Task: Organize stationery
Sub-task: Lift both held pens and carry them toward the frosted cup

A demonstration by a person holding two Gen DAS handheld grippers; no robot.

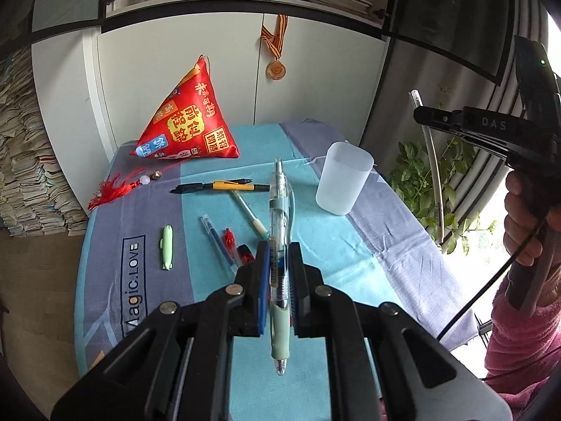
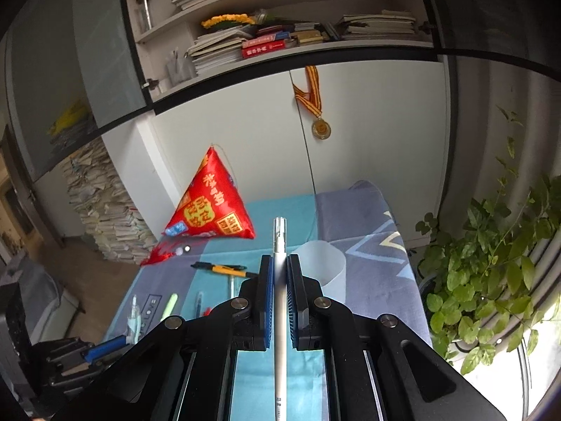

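**2 pens lifted, cup not yet filled**

Left claw (image 1: 279,263) closed on a clear pen with mint grip (image 1: 279,245), held about at its middle, tip toward the camera, clicker end toward the cup. Right claw (image 2: 279,273) closed on a slim white pen (image 2: 279,280), held along the line of the fingers, most of its length behind the pads. Both raised above the table (image 1: 315,245), to the near side of the frosted cup (image 1: 342,182).

Possible trouble from here:
- Slip or swing of the mint-grip pen inside the pads, because of the smooth round barrel; then a miss of the cup mouth.
- Tipping of the cup, probably light, if a pen hits the rim from the side.
- Collision of the 2 claws if both go to the same narrow mouth together; safer 1 after the other.
- White pen released too level, then landing across the rim and rolling off to the table.

Containers: only 1, the frosted cup, upright near the right edge of the table. Seems empty, no shape visible through its wall. Still lying loose on the cloth: a black-yellow pen (image 1: 224,186), a green marker (image 1: 167,247), a blue refill (image 1: 217,238) and some small red pieces (image 1: 242,249).
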